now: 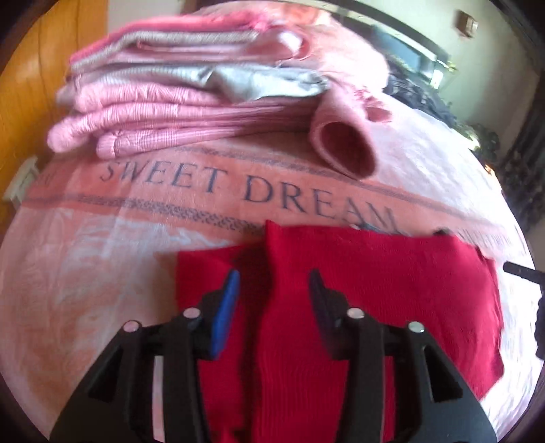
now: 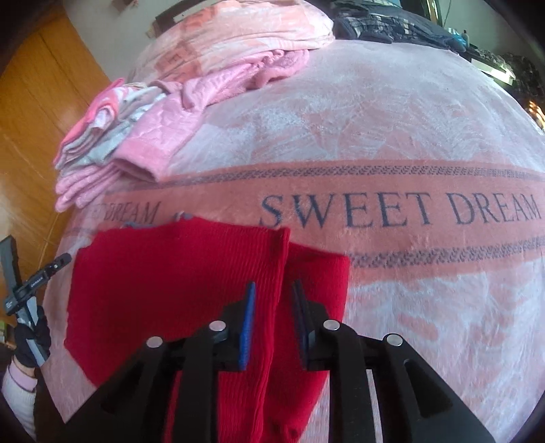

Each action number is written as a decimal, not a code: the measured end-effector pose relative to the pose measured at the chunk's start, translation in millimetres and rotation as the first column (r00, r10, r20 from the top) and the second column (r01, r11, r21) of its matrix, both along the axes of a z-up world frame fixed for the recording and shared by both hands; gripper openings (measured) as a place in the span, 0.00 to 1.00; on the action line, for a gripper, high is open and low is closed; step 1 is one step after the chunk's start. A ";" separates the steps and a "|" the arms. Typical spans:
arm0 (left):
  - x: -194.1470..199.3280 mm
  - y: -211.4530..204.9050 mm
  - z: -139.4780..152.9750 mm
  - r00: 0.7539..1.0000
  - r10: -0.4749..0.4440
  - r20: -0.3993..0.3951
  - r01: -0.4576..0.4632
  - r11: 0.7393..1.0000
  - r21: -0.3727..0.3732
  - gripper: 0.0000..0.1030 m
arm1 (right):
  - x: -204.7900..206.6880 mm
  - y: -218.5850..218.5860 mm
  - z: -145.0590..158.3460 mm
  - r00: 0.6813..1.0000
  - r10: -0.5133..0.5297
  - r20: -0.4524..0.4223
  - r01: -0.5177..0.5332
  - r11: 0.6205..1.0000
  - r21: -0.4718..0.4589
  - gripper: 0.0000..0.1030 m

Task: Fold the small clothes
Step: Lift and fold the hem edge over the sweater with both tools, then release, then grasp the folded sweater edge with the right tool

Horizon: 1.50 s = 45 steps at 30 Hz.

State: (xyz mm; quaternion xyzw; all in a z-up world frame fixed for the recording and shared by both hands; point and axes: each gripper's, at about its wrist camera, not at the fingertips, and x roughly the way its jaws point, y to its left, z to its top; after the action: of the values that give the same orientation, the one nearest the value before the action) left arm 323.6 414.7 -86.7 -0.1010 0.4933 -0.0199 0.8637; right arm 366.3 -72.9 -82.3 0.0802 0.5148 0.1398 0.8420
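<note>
A red ribbed garment [image 1: 374,283] lies flat on the pink blanket, with one side folded over into a raised lengthwise edge. My left gripper [image 1: 274,284] hovers open just above it, its fingers straddling that folded edge. In the right wrist view the same red garment [image 2: 170,283] shows its other folded edge, which runs between the fingers of my right gripper [image 2: 275,293]. That gripper is open with a narrower gap and is not clamped on the cloth. The left gripper's body [image 2: 24,289], held by a gloved hand [image 2: 32,335], sits at the garment's left side.
A stack of folded pink and grey clothes [image 1: 170,102] sits beyond the "SWEET DREAM" band of the blanket [image 1: 85,272]. The same stack [image 2: 102,160] lies far left in the right wrist view. Dark clothes [image 2: 391,24] are piled at the far edge. A wooden door [image 2: 41,102] stands to the left.
</note>
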 end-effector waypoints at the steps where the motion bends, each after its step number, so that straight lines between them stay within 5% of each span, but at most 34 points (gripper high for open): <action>1: -14.8 -4.8 6.7 1.000 -0.022 0.003 0.022 1.000 0.002 0.45 | -17.5 -0.5 2.4 1.000 0.020 -0.003 -0.020 1.000 -0.010 0.28; 10: -98.7 -42.5 2.6 0.989 -0.130 -0.077 0.123 0.989 -0.081 0.51 | -127.8 6.2 -31.2 0.981 0.148 -0.126 -0.149 0.989 0.003 0.30; 13: -108.0 -49.2 -8.7 0.988 -0.124 -0.097 0.118 0.991 -0.067 0.51 | -133.7 8.1 -43.5 0.978 0.141 -0.156 -0.141 0.990 0.011 0.31; 17: -110.8 -50.9 -23.9 0.984 -0.110 -0.138 0.100 0.992 -0.075 0.51 | -135.4 7.8 -44.8 0.976 0.148 -0.161 -0.141 0.989 0.050 0.06; 23: -113.0 -51.1 -36.2 0.977 -0.123 -0.175 0.113 0.991 -0.066 0.51 | -148.8 -3.5 -29.0 0.977 0.141 -0.161 -0.142 0.990 0.007 0.04; 30: -112.5 -52.4 -42.1 0.974 -0.134 -0.181 0.126 0.990 -0.055 0.52 | -150.5 -9.7 -53.2 0.969 0.134 -0.207 -0.136 0.991 0.004 0.04; 37: -104.8 -50.9 -21.5 0.979 -0.113 -0.170 0.099 0.991 -0.090 0.54 | -143.5 -20.5 -25.5 0.978 0.134 -0.161 -0.124 0.990 0.071 0.27; 40: -94.4 -54.6 -8.0 0.984 -0.117 -0.131 0.103 0.989 -0.107 0.60 | -124.8 -33.7 -14.3 0.986 0.075 -0.151 -0.054 0.989 0.140 0.63; 45: -73.5 -66.0 -10.7 0.984 -0.127 -0.128 0.112 0.987 -0.119 0.60 | -86.8 -45.9 -32.5 0.972 0.021 -0.235 0.036 0.971 0.235 0.65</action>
State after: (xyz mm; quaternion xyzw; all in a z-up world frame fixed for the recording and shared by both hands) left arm 250.1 348.7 -97.4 -0.1202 0.5540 -0.0922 0.8186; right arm 279.5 -118.8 -114.9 0.1983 0.5905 0.1867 0.7597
